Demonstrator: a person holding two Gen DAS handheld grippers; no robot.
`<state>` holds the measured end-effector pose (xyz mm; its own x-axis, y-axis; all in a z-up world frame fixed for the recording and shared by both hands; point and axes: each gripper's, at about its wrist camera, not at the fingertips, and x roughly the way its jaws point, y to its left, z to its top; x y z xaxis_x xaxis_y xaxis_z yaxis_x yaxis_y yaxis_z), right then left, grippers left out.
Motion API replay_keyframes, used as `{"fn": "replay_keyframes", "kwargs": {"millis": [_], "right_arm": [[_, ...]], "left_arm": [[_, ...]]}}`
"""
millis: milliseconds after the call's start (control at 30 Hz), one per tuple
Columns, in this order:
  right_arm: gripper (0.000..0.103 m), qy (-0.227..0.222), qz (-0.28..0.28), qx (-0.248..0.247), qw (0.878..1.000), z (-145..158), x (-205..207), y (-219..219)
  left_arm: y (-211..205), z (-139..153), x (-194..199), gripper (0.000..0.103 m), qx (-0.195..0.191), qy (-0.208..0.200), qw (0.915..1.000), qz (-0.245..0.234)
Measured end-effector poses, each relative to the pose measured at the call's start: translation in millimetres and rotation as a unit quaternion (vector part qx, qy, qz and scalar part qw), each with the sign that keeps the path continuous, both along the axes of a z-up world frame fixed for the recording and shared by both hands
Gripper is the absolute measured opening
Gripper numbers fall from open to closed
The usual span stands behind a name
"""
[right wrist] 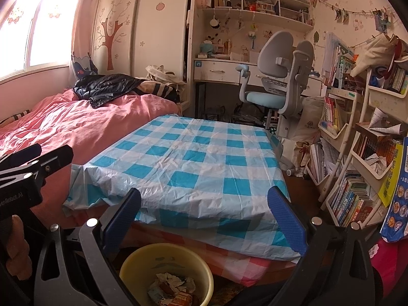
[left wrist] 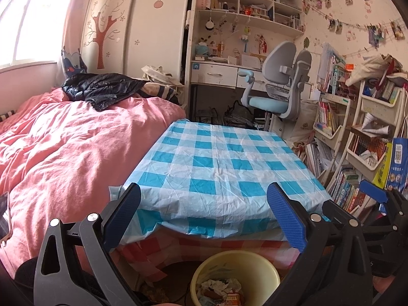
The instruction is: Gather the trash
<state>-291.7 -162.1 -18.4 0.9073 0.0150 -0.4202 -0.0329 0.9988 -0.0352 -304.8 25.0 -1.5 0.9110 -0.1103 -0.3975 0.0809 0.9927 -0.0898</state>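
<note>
A yellow bin [left wrist: 265, 270] [right wrist: 137, 262] stands on the floor in front of the table, holding crumpled paper and wrappers [left wrist: 221, 289] [right wrist: 172, 289]. My left gripper [left wrist: 204, 196] is open above the bin, with nothing between its blue pads, facing the table's near edge. My right gripper [right wrist: 204, 199] is also open and empty, over the bin's right side. The table [left wrist: 216, 163] [right wrist: 193, 160] wears a blue and white checked cloth with nothing on it. The right gripper's fingertip [left wrist: 373, 191] shows at the right edge of the left wrist view.
A bed with a pink duvet [left wrist: 63, 148] [right wrist: 76, 125] lies left of the table, a black jacket [left wrist: 99, 89] on it. A grey and blue desk chair [left wrist: 278, 86] stands beyond. Crowded bookshelves [left wrist: 357, 132] [right wrist: 357, 153] line the right side.
</note>
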Motion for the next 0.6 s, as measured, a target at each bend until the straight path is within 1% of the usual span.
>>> {"fn": "replay_keyframes", "kwargs": {"millis": [67,100,200,267,400,500,600], "right_arm": [[0.095,0.004,0.001,0.011,1.000,0,2,-2],[0.095,0.008,0.002,0.020,1.000,1,3,-4],[0.095,0.021,0.006,0.042,0.999,3,12,-11],[0.095,0.032,0.009,0.055,0.998,4,23,-16],[0.095,0.072,0.016,0.074,0.994,5,68,-26],[0.095,0.121,0.019,0.082,0.989,-1,113,-34],[0.095,0.156,0.004,0.084,0.984,-10,157,-45]], "left_arm": [[5,-1,3,0.096,-0.012,0.009,0.9999,-0.002],[6,0,6,0.096,-0.012,0.014,0.9998,-0.001],[10,1,20,0.095,0.002,0.043,0.9991,0.002],[9,5,33,0.095,0.015,0.056,0.9983,0.000],[11,8,72,0.096,0.033,0.092,0.9952,-0.006],[12,6,108,0.096,0.044,0.118,0.9920,-0.001],[14,2,145,0.096,0.049,0.144,0.9883,0.009]]}}
